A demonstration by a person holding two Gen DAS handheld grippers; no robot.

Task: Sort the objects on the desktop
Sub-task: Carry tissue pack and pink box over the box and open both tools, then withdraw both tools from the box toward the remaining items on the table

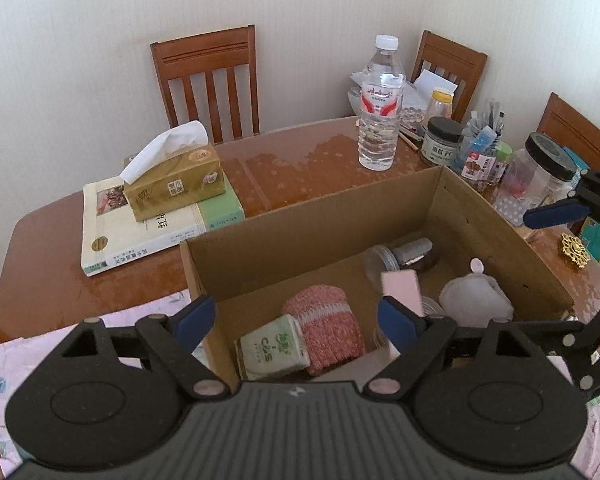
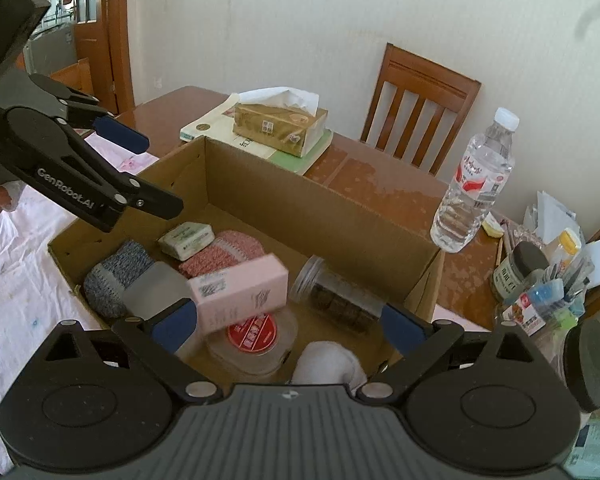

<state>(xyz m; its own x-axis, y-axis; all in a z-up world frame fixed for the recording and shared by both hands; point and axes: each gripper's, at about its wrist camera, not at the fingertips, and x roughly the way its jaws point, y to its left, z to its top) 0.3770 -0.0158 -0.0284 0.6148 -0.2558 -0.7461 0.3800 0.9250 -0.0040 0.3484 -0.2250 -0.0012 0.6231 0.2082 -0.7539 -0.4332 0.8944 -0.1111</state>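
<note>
An open cardboard box [image 1: 320, 208] [image 2: 320, 196] sits on the wooden table. Inside lie a green tissue pack [image 1: 272, 348] [image 2: 186, 240], a pink knitted piece [image 1: 328, 324] [image 2: 236, 246], a blue-grey knitted piece [image 2: 116, 272], a clear jar on its side [image 1: 404, 256] [image 2: 336, 296], a red-lidded tub [image 2: 256, 336] and a white cloth [image 1: 476, 298] [image 2: 328, 364]. A pink carton [image 2: 240, 296] [image 1: 402, 288] is blurred and tilted over the tub, beside my right gripper's left pad, not clamped. My right gripper [image 2: 288, 324] is open above the box. My left gripper [image 1: 296, 318] [image 2: 144, 168] is open over the box's near edge, holding nothing.
A gold tissue box [image 1: 176, 184] [image 2: 280, 124] rests on a book [image 1: 148, 236] behind the box. A water bottle [image 1: 380, 108] [image 2: 472, 192], several jars [image 1: 440, 140], pens and a gold ornament [image 1: 576, 250] crowd the right side. Wooden chairs [image 1: 212, 80] stand along the wall. A pink cloth [image 2: 28, 280] covers the near table.
</note>
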